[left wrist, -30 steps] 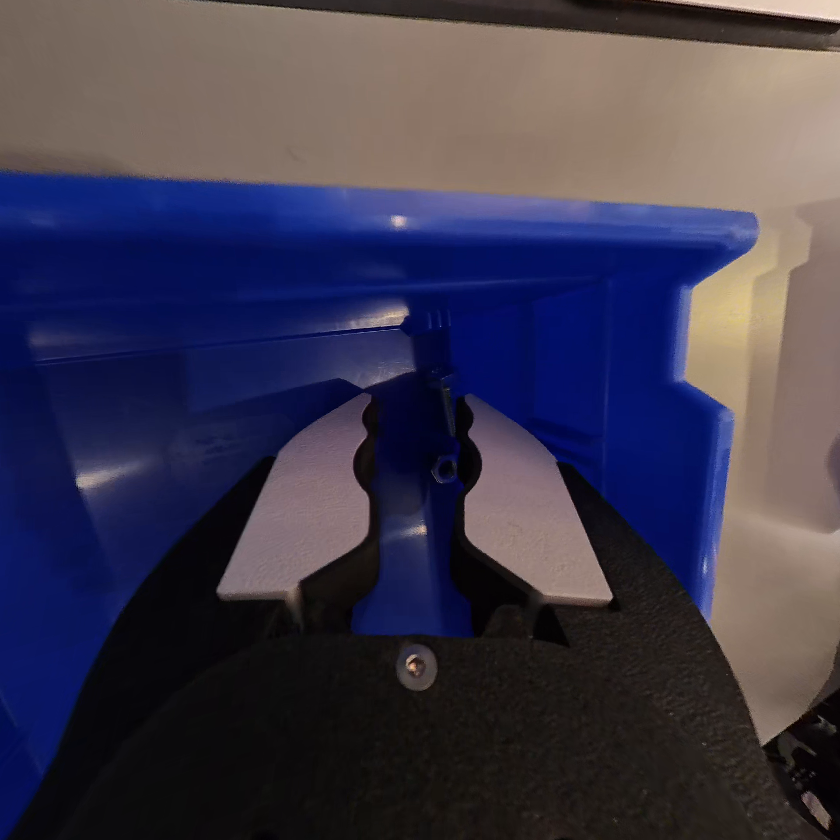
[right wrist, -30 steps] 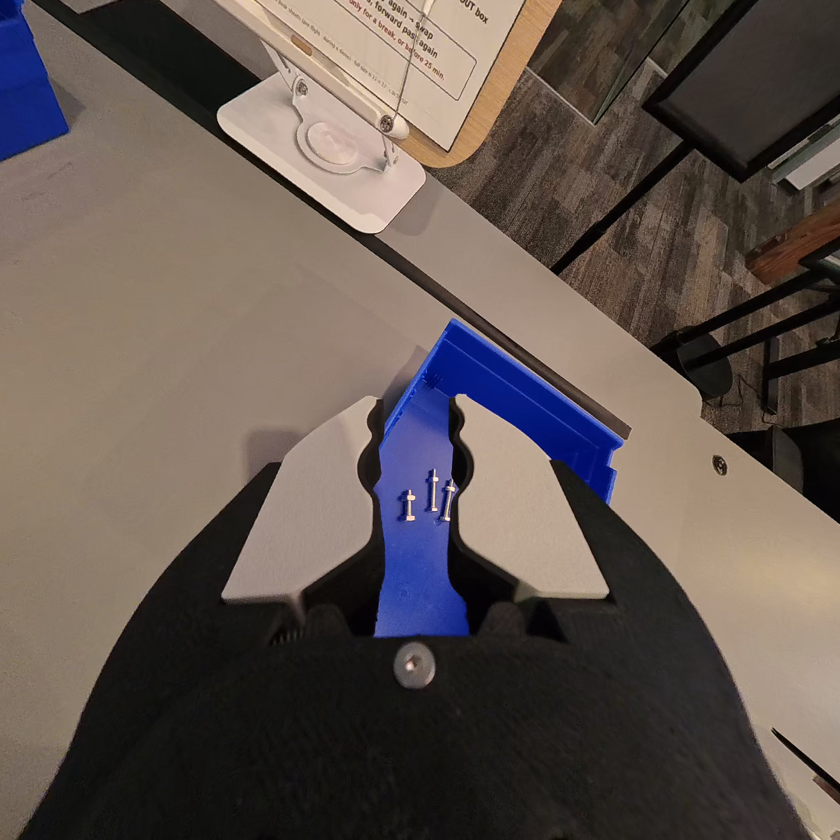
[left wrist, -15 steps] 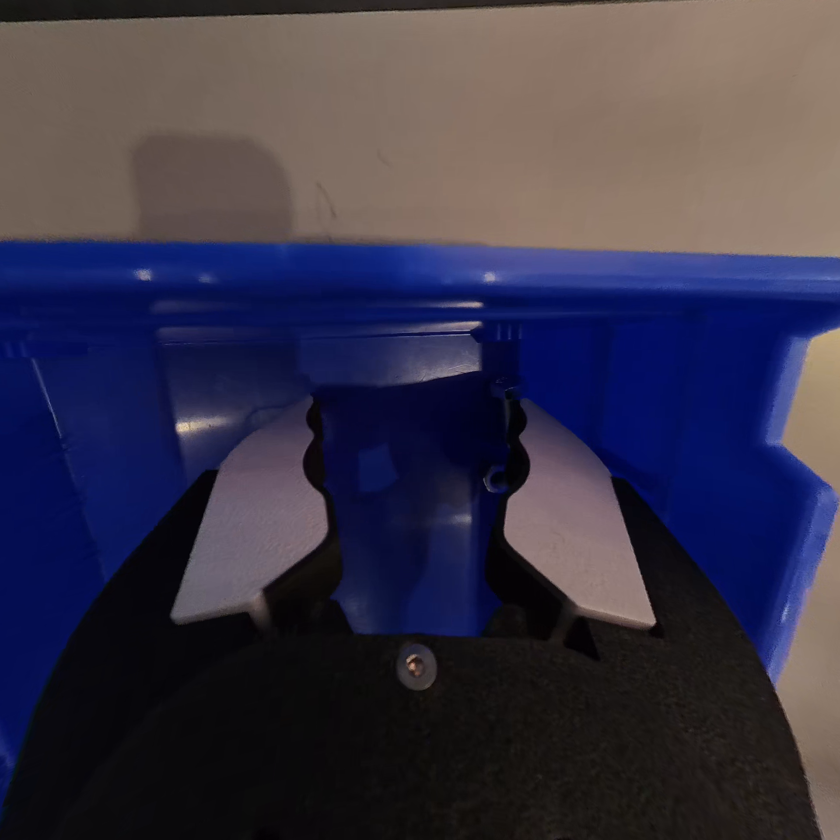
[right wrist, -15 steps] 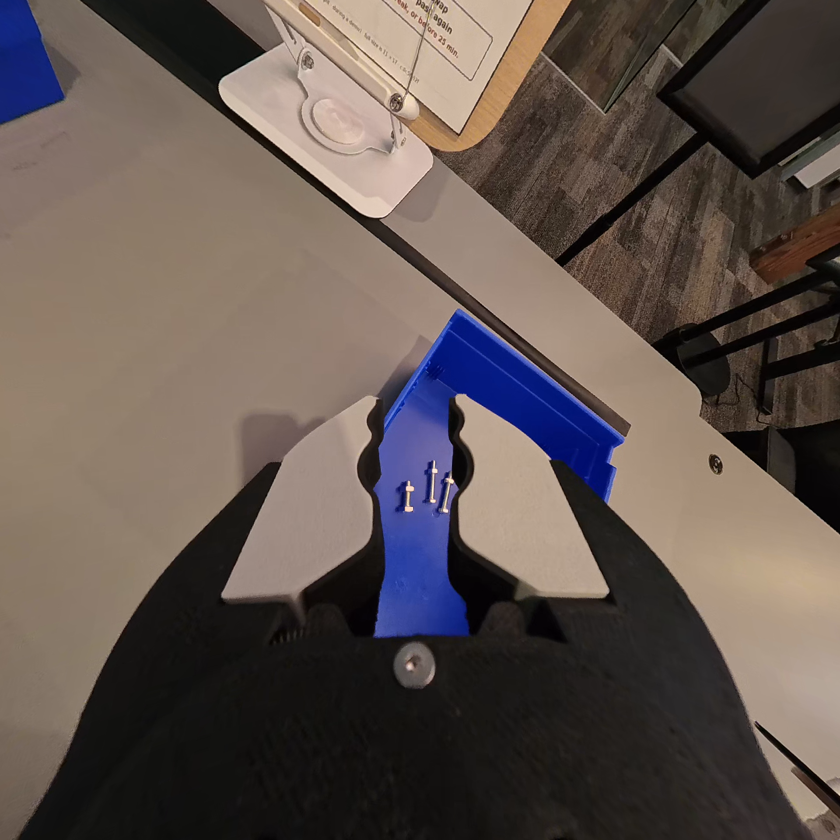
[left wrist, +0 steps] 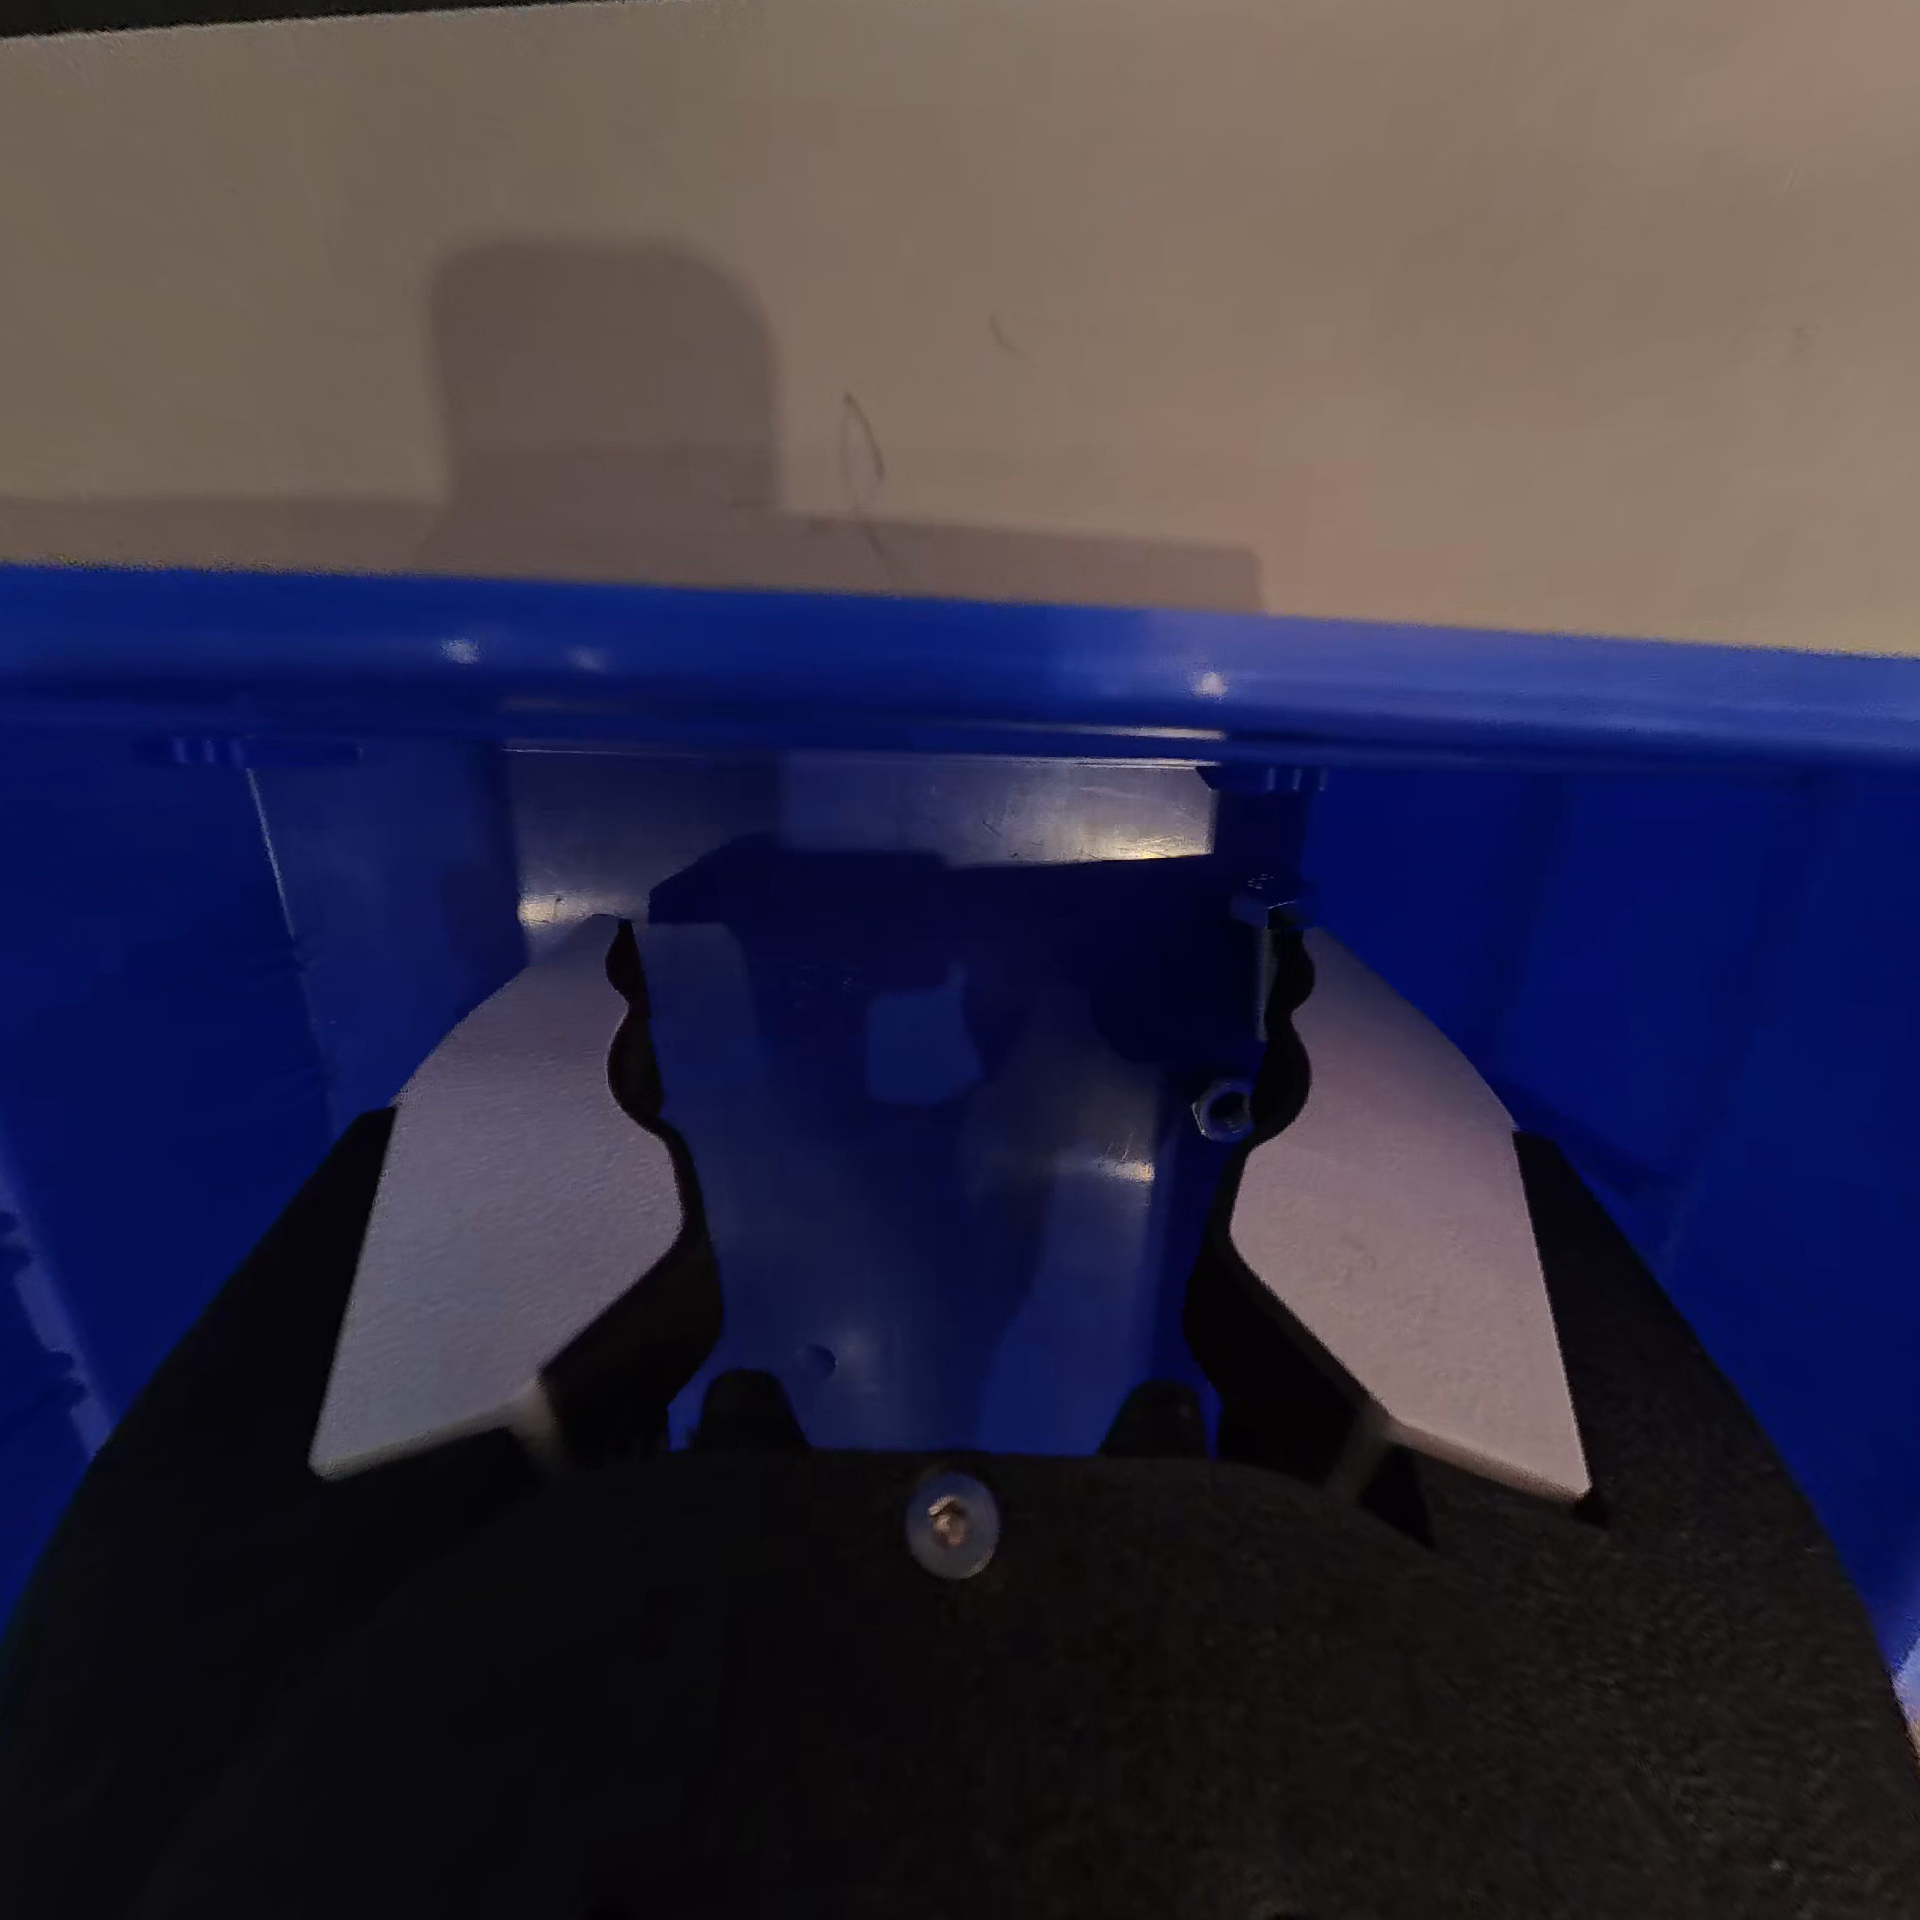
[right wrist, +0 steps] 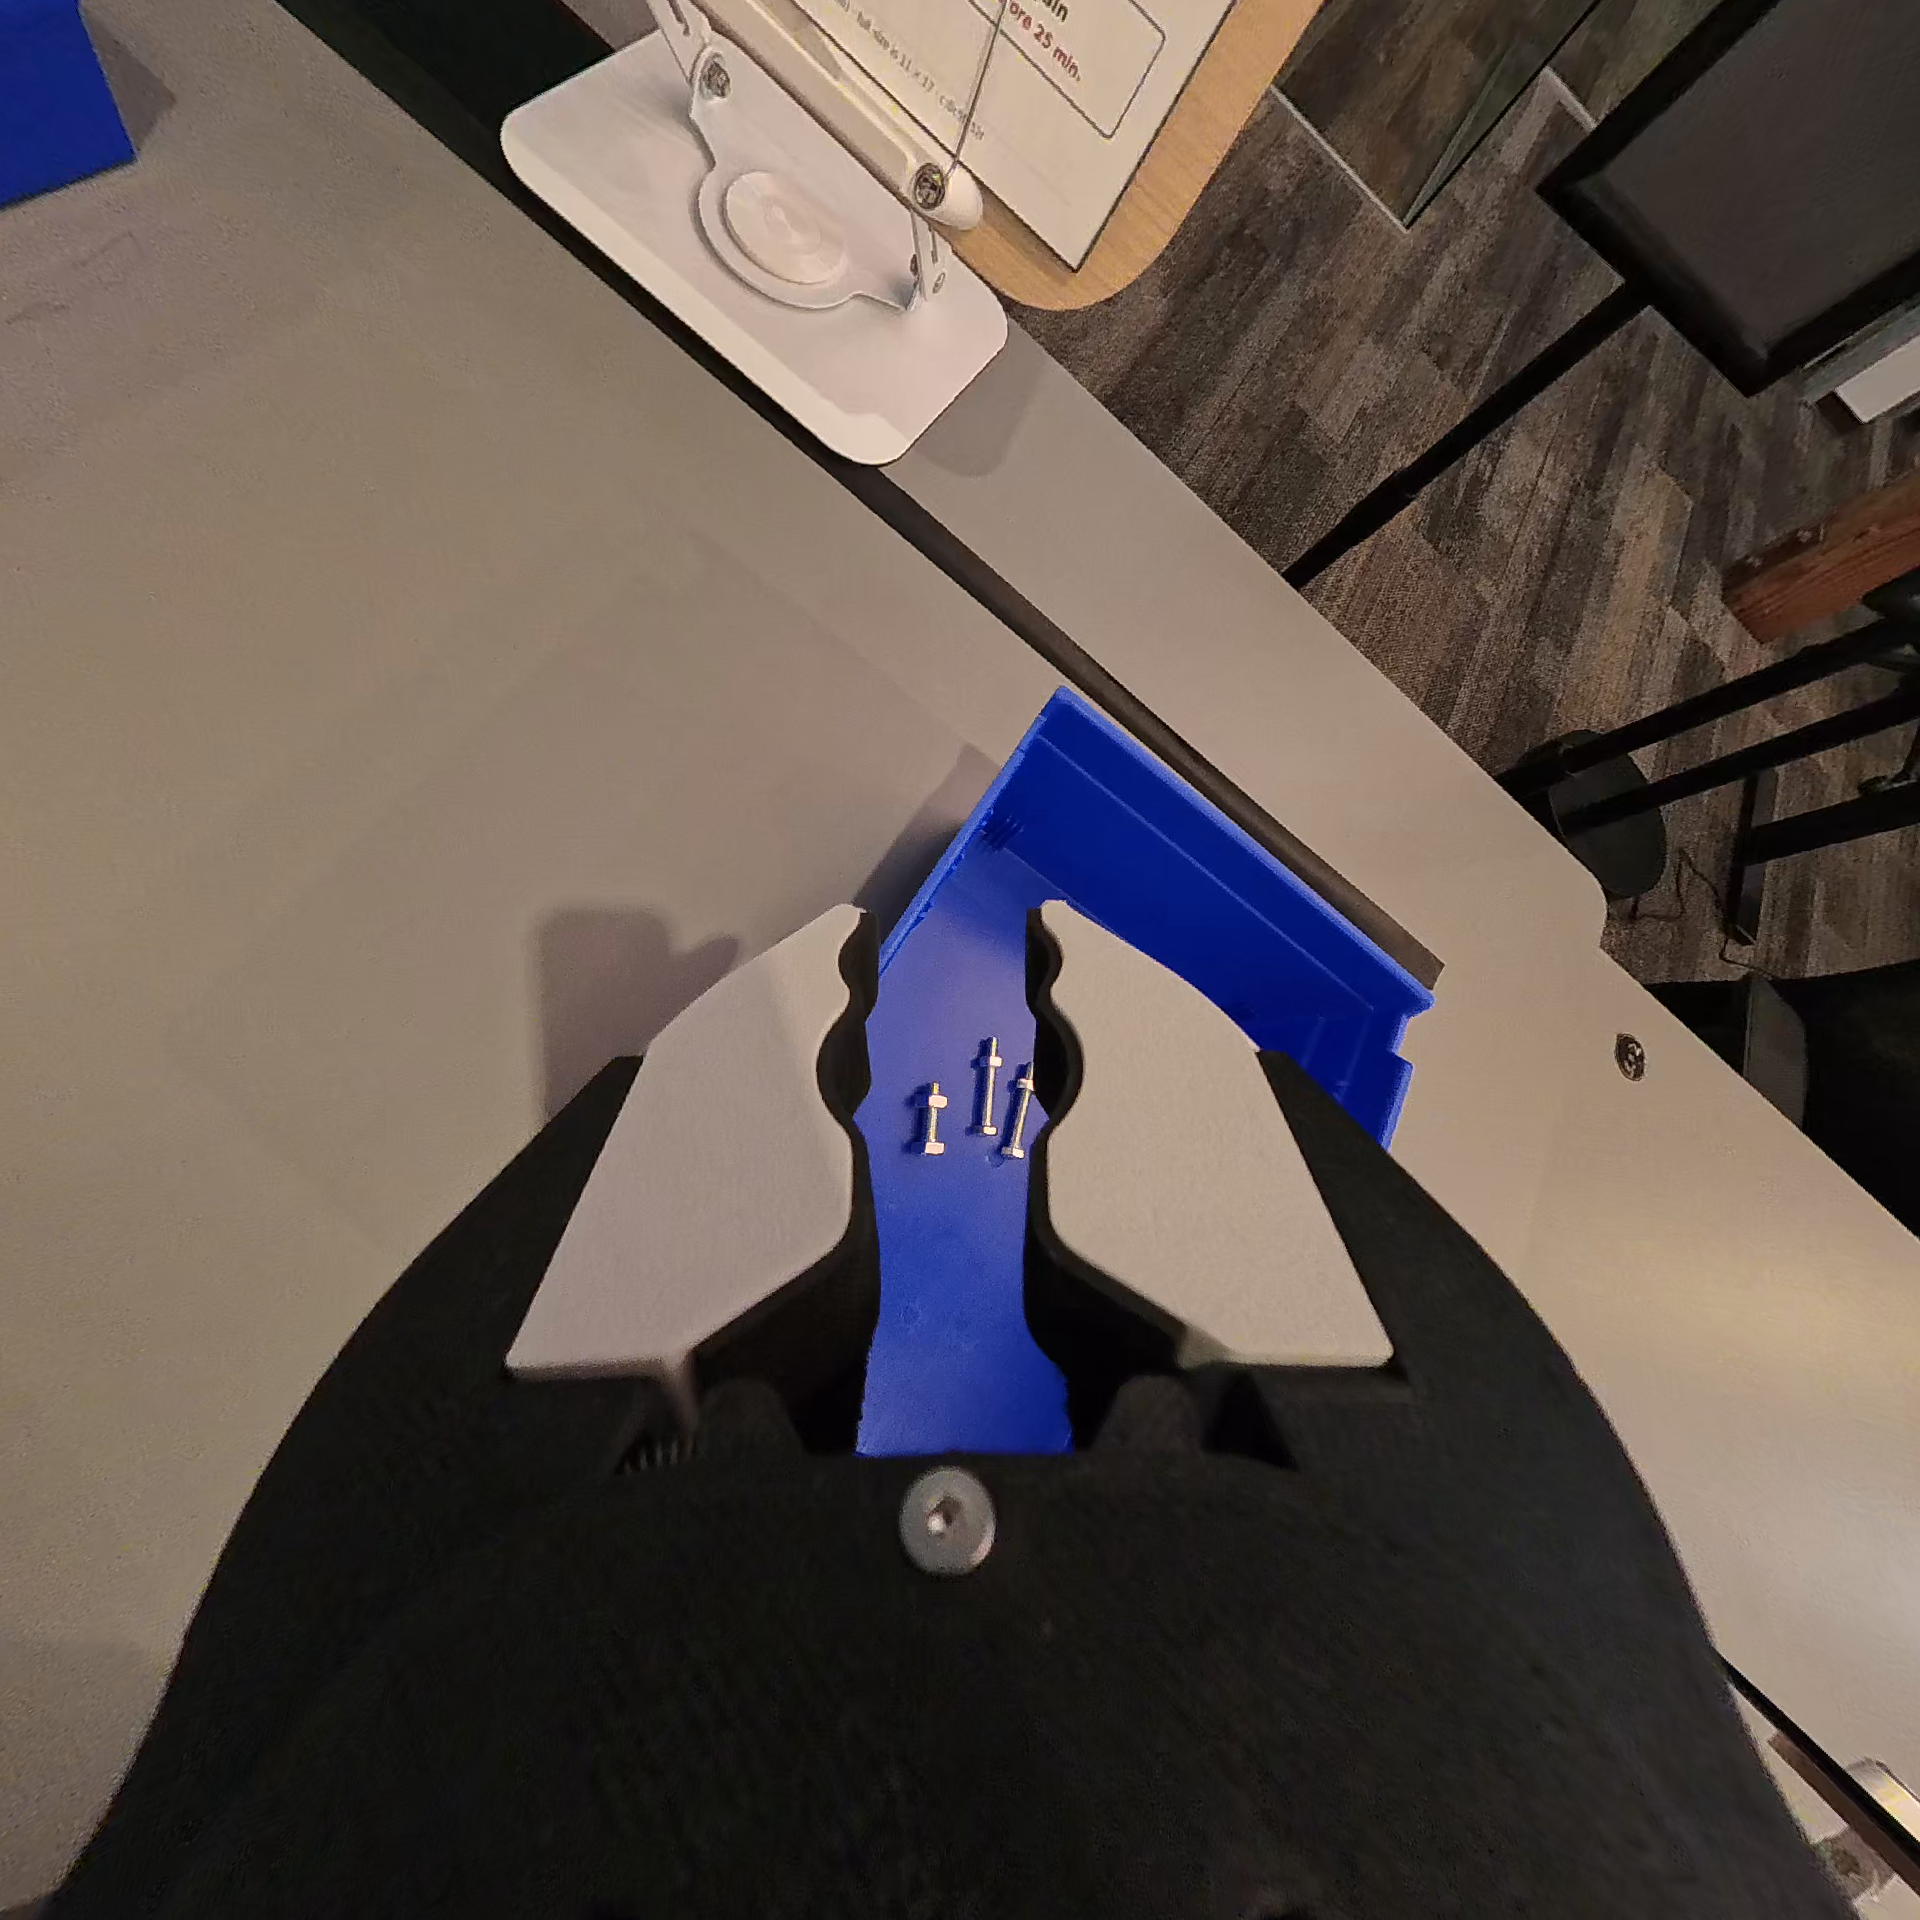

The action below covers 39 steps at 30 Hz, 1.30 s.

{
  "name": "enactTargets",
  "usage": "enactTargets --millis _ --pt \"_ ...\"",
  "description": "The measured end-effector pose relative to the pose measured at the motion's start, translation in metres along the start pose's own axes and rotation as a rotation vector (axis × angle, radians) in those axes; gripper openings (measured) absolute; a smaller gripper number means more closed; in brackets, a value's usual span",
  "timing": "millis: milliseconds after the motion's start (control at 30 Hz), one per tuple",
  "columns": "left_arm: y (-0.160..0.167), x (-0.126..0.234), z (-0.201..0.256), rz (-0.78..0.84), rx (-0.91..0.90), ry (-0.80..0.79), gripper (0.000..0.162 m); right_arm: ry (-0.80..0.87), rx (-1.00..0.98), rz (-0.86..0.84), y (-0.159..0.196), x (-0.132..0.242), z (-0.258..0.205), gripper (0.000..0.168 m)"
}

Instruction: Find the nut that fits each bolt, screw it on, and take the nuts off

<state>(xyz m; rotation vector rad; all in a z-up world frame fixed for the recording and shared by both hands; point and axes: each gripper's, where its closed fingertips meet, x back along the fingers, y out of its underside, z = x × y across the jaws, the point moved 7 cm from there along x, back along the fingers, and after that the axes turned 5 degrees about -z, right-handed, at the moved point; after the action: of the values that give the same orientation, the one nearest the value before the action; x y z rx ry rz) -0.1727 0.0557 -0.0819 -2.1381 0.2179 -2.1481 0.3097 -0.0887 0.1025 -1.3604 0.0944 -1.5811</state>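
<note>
In the left wrist view my left gripper (left wrist: 961, 925) is open wide and empty, low inside a blue bin (left wrist: 935, 655). A small dark nut (left wrist: 1221, 1110) lies on the bin floor against the inner edge of the right finger (left wrist: 1392, 1195). A thin dark bolt-like piece (left wrist: 1265, 966) sits by that finger's tip. In the right wrist view my right gripper (right wrist: 948, 914) is open and empty, held above a second blue bin (right wrist: 1195, 862). Three small silver bolts with nuts on them (right wrist: 987, 1086) lie on its floor between the fingers.
A white stand holding a sign (right wrist: 769, 249) is at the table's far edge. Another blue bin (right wrist: 52, 94) shows at the far left corner. The grey table (right wrist: 364, 623) ends just behind the second bin, with dark floor and furniture legs (right wrist: 1662, 810) beyond. There is about 50 centimetres between the tips of the two grippers.
My left gripper has opened much wider inside the bin and shifted left. The nut stays by the right finger. My right gripper has barely moved above the three bolts.
</note>
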Motion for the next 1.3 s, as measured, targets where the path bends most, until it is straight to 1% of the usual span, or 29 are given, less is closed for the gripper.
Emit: enactTargets --millis 100,267,433,567,833,900,967,1000,1100,1133,1233,1300 --pt "0.0 0.0 0.0 -0.005 0.0 -0.005 0.113 -0.001 0.009 -0.003 -0.001 -0.001 -0.002 0.028" --pt "0.003 -0.002 -0.002 -0.049 0.028 0.056 0.116 0.001 0.012 0.001 -0.001 -0.001 -0.002 0.028" --pt "0.004 -0.003 -0.002 -0.051 0.013 0.045 0.117 0.001 0.017 -0.014 -0.001 -0.004 -0.002 0.028" --pt "0.004 -0.002 -0.003 -0.054 0.018 0.016 0.121 0.001 0.031 -0.021 -0.002 -0.004 -0.004 0.029" --pt "0.004 0.005 -0.004 -0.045 -0.018 -0.071 0.118 -0.001 0.028 -0.016 -0.001 -0.002 -0.004 0.029" --pt "0.005 0.006 -0.008 -0.058 -0.024 -0.104 0.115 -0.002 0.028 -0.015 -0.001 -0.002 -0.004 0.029" --pt "0.009 0.004 -0.014 -0.089 -0.037 -0.158 0.115 -0.004 0.03 -0.015 -0.001 -0.002 -0.004 0.029" --pt "0.009 0.003 -0.013 -0.083 -0.027 -0.13 0.114 -0.004 0.03 -0.015 -0.001 -0.002 -0.004 0.029" --pt "0.004 0.006 -0.001 -0.022 0.064 0.086 0.112 -0.008 0.035 -0.022 -0.001 -0.003 -0.005 0.029" --pt "0.003 0.008 0.0 -0.014 0.078 0.107 0.11 -0.007 0.038 -0.026 -0.001 -0.004 -0.006 0.029" --pt "0.001 0.009 -0.001 -0.012 0.053 0.045 0.112 -0.01 0.049 -0.033 -0.002 -0.005 -0.008 0.03" --pt "0.001 0.007 0.002 -0.018 0.047 0.041 0.111 -0.009 0.052 -0.033 -0.002 -0.005 -0.009 0.03"
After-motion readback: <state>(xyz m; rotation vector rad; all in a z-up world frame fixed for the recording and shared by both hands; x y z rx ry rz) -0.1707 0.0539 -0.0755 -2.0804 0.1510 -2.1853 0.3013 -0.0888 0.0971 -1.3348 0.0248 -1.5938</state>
